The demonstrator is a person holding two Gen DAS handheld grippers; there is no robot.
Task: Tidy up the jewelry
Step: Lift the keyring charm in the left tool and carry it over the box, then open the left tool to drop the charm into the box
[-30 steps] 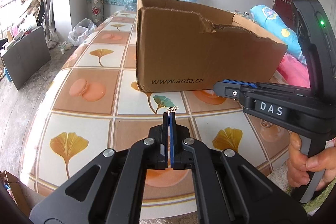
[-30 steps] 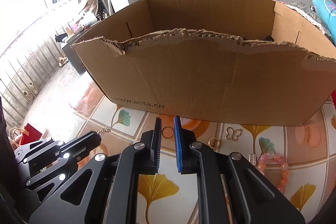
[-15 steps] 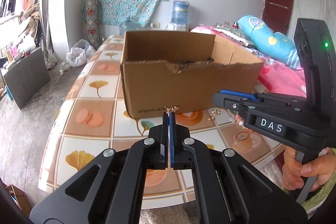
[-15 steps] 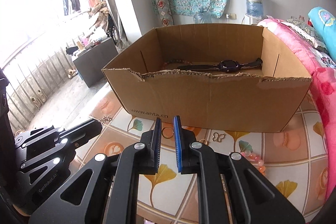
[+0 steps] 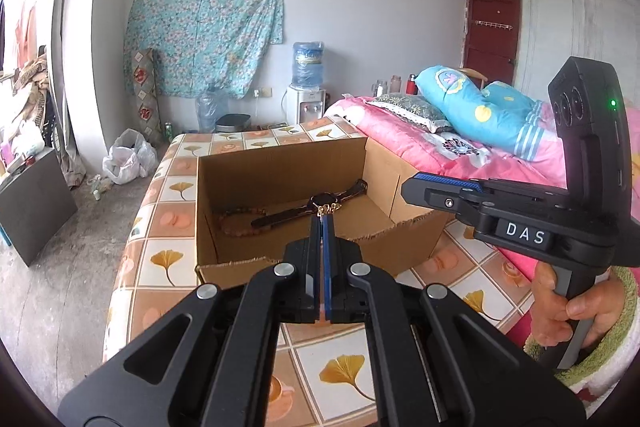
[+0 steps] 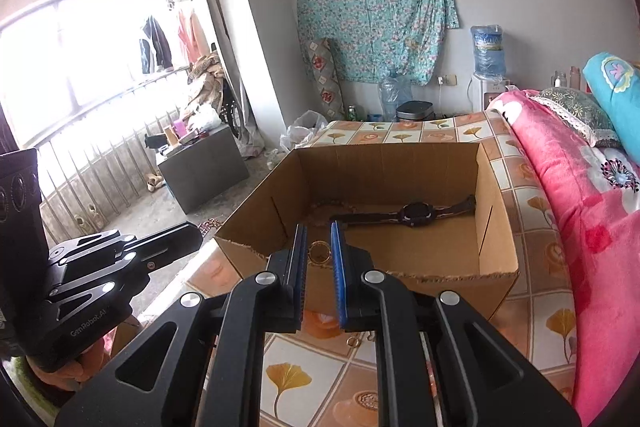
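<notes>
Left wrist view: left gripper [image 5: 322, 223], jaws fully closed, pinching a small gold chain piece [image 5: 329, 207] at the fingertips; the piece hangs in front of the open cardboard box [image 5: 280, 163], poised for dropping in.

Right wrist view: right gripper [image 6: 319, 253], jaws narrowly parted, clamping a gold ring [image 6: 319, 251] edge-on between the pads, above the box's torn near wall.

Box: stands on the tiled worktop [image 5: 168, 259], near the edge beside the bed [image 6: 568, 187]. Serves as the collecting bin. Contents: one dark wristwatch [image 6: 416, 214], laid flat along the far wall, and a brownish beaded strand [image 5: 236, 221] at the left end.

Loose on worktop: one small ring [image 6: 353, 342], below the right gripper, not yet collected.

Both pieces are held high enough to clear the near wall, evidently for release inside.
</notes>
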